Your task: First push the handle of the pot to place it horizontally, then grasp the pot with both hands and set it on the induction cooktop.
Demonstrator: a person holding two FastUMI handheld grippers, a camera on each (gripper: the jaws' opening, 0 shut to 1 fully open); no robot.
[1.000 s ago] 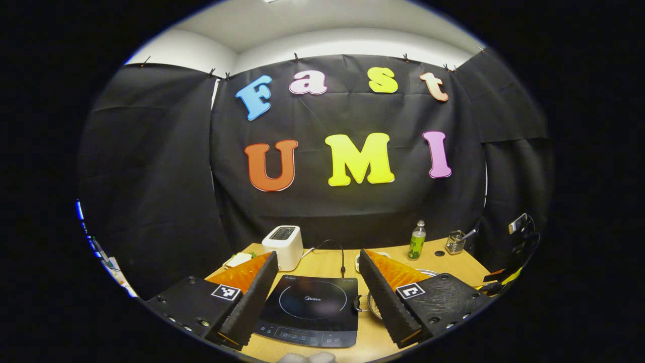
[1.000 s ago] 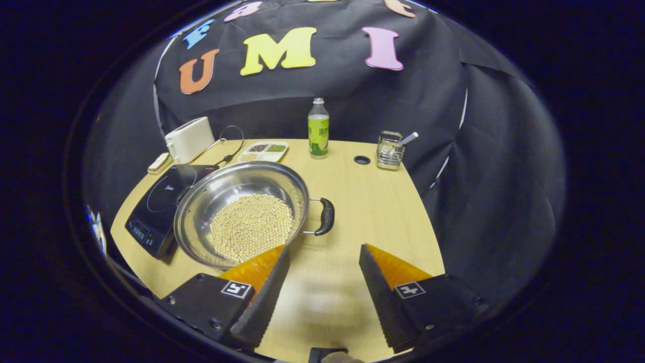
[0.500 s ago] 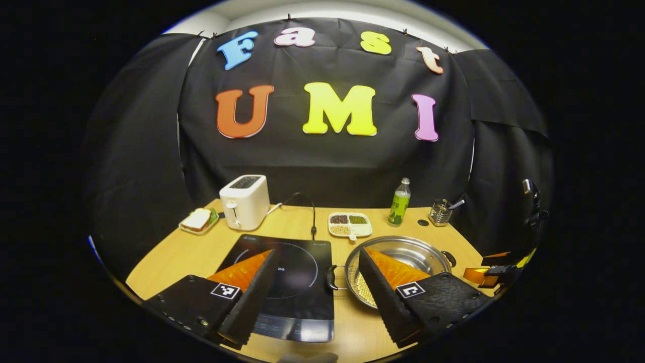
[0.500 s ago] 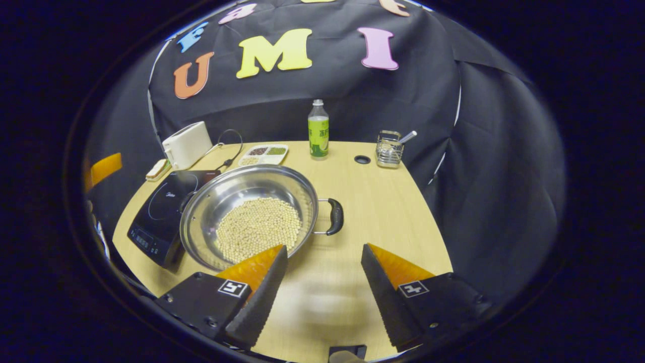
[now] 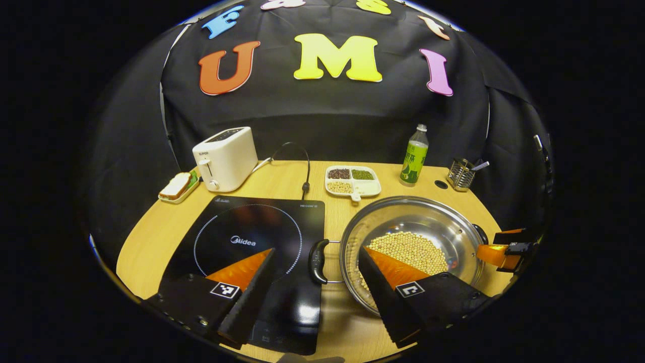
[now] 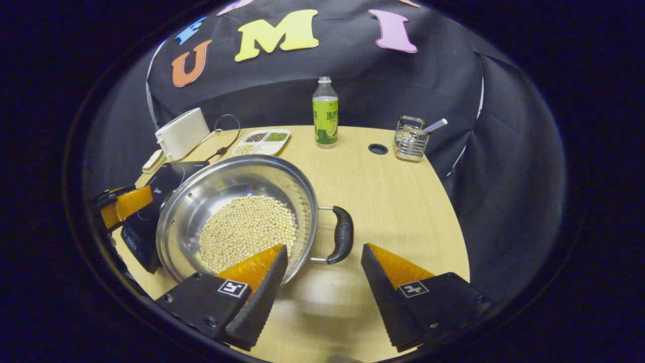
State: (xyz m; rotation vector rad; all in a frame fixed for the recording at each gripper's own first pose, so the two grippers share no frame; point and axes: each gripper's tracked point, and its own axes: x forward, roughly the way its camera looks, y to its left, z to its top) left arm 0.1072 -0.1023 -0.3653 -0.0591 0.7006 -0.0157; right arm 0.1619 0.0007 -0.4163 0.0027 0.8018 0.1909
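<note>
A steel pot [image 5: 418,214] holding pale beans stands on the wooden table just right of the black induction cooktop [image 5: 242,227]. Its two black handles point left and right. My left gripper [image 5: 317,254] is open, and the pot's left handle [image 5: 318,256] lies at the gap between its fingertips, over the cooktop's edge. In the right gripper view the pot [image 6: 232,184] is at the left, and my right gripper [image 6: 323,248] is open just short of the right handle [image 6: 343,234]. The left gripper [image 6: 123,204] shows beyond the pot, and the right gripper [image 5: 499,249] shows by the pot's far side.
A white toaster [image 5: 224,159] and a sandwich plate [image 5: 176,186] stand behind the cooktop. A divided dish [image 5: 352,180], a green bottle [image 5: 414,155] and a wire holder [image 5: 462,174] line the back. Bare table [image 6: 403,201] lies right of the pot.
The left gripper has tipped down from the wall and come in to the pot's left handle. The right gripper has moved closer to the right handle. The pot stays put.
</note>
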